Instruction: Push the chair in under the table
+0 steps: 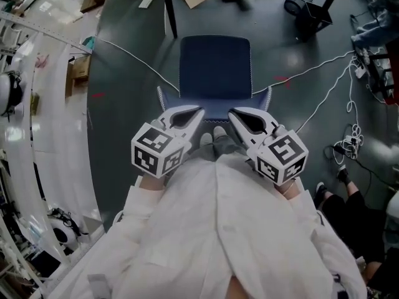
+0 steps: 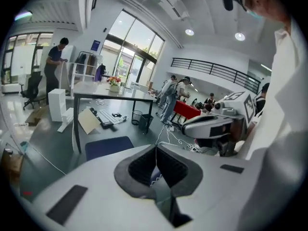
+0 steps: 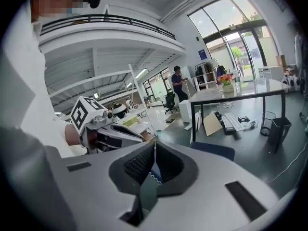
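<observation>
Left gripper (image 1: 198, 114) and right gripper (image 1: 232, 114) both clamped empty, tips side by side, right by the chair (image 1: 215, 67) back.

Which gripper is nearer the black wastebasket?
Right. The right gripper is by the chair's near edge, on the black wastebasket's side; the left gripper is beside it, farther away.

My left gripper (image 2: 155, 149) has its jaws pressed together, blue chair (image 2: 108, 147) just beyond, table (image 2: 113, 96) behind it.
</observation>
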Demonstrator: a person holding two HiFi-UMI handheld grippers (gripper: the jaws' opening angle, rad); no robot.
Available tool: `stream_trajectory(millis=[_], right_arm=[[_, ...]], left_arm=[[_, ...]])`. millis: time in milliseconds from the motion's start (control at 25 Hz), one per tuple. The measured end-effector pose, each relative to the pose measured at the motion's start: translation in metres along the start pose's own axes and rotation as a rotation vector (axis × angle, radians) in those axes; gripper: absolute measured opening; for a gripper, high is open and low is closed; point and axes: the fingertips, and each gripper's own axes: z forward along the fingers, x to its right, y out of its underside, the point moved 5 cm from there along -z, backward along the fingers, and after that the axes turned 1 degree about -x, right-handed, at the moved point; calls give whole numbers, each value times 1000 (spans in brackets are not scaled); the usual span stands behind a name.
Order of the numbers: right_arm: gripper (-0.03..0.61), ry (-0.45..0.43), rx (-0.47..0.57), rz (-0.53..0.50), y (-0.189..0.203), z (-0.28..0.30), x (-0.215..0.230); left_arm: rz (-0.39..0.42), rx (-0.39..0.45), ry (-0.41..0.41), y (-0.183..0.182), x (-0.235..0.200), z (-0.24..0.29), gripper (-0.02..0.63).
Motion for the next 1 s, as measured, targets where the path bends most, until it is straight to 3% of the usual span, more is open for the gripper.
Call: stream_trajectory(millis=[160,360,680,840,920,1000], right_arm=[[32,55,-27,20,10,1,2],[34,110,-115,-49,27,5,0],[35,110,-200,-87,46,8,1],[39,138,-265,-155,51,8,3],[68,153,-274,-185,49,11,3],[146,146,-299,-214,50,15,3]], left_arm=[[75,-43,0,7,3,2,16],[211,-124,-36,22,-2,5,17],[307,-201,-9,35,-2,11,18],[397,-235,9,37,5,13,18],[422,-248,33,40,8,14,23],[429,-262,48,43,9,16,100]])
